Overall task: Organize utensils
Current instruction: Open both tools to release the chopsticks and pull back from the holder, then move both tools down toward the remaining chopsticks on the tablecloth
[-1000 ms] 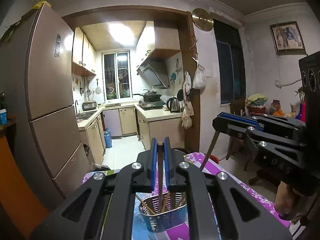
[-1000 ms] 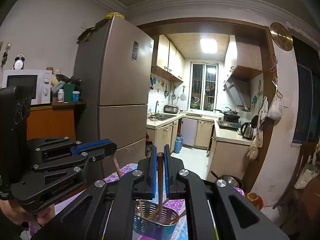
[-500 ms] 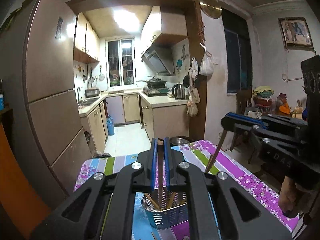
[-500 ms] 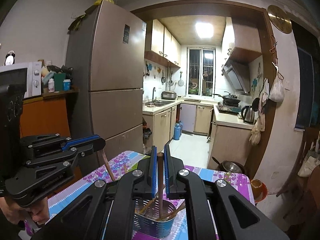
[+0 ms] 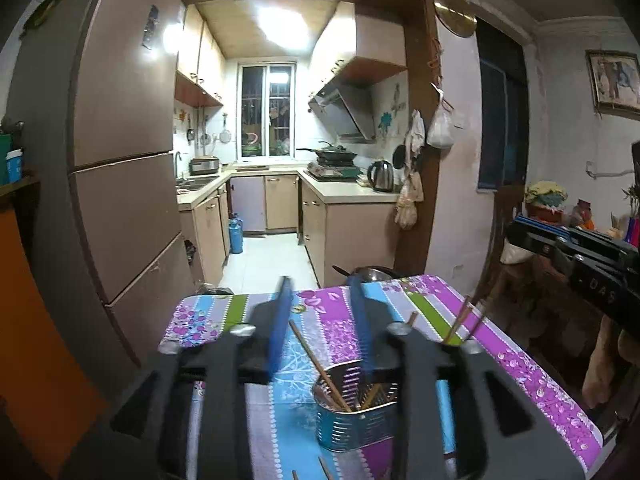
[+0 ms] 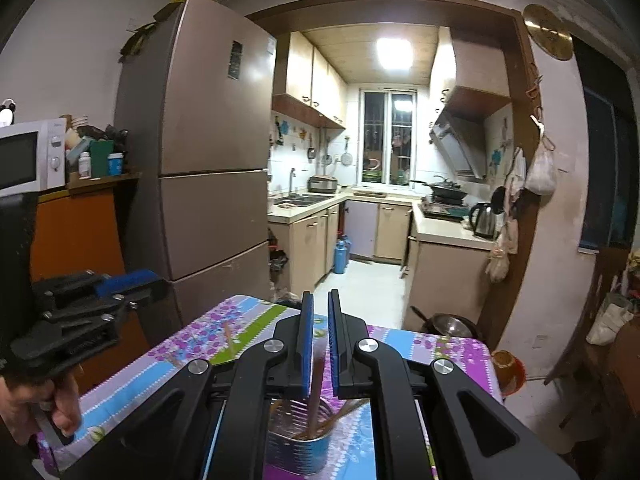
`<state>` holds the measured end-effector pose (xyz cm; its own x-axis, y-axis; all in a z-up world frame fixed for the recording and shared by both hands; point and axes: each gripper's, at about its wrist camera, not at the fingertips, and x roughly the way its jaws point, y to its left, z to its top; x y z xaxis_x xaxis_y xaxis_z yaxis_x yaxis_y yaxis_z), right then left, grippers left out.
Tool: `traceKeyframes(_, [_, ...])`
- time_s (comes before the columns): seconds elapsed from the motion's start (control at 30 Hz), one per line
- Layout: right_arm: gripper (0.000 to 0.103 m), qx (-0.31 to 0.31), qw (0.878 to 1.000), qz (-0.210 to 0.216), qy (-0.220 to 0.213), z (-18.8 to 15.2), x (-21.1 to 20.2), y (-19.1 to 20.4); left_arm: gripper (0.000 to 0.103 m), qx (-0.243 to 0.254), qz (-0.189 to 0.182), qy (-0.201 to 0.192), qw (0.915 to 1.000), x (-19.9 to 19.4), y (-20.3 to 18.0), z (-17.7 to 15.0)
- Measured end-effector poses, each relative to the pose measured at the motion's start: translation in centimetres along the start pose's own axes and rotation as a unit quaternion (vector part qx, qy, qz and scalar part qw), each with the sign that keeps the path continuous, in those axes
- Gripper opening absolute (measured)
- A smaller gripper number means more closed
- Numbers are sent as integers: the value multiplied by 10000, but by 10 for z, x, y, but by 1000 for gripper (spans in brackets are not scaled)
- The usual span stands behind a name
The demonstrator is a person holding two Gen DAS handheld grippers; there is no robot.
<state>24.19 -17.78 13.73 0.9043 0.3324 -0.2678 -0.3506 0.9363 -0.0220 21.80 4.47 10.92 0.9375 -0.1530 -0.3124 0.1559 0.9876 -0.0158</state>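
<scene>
A perforated metal utensil holder [image 5: 352, 424] stands on the floral tablecloth [image 5: 520, 360] and holds several wooden chopsticks. My left gripper [image 5: 319, 280] hovers just above it, jaws opening. One chopstick [image 5: 316, 360] leans free between the pads with its lower end in the holder. My right gripper [image 6: 321, 294] is over the same holder [image 6: 296, 452]. Its blue pads stand narrowly apart around a blurred chopstick [image 6: 316, 392] whose tip is down in the holder. In each wrist view the other gripper shows at the side: the right gripper [image 5: 520, 236], the left gripper [image 6: 120, 284].
Loose chopsticks [image 5: 324, 470] lie on the cloth near the front edge. A tall fridge [image 5: 120, 200] stands left of the table. A pan [image 6: 448, 326] sits beyond the far edge and a chair [image 5: 540, 300] at the right. A person's hand [image 6: 48, 404] grips the left tool.
Both grippers came down toward the holder. The left jaws went from shut on a chopstick to apart, and that chopstick now leans in the holder. The right gripper's chopstick sits lower between its pads.
</scene>
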Motion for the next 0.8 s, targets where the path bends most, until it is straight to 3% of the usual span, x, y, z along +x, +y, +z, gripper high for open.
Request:
traceKeyframes(0.33, [8,5,9996,-116,-264,6,-33,-14,39,-113,191,-335,9992,-27,12,14])
traceKeyframes(0.5, [10,-49,9989,-53,-474,9,-72,-14,50,24,230,-565,9981,-60,14,12])
traceKeyframes(0.57, [23,-81,9982,-31,-587,4,-98,-14,54,138,232,-649,9975,-79,15,3])
traceKeyframes(0.67, [33,-97,9974,40,-714,-14,-138,-12,57,338,256,-783,9960,-114,18,-22])
traceKeyframes(0.8, [44,-100,9974,176,-692,-56,-175,2,60,580,240,-730,9954,-155,17,-80])
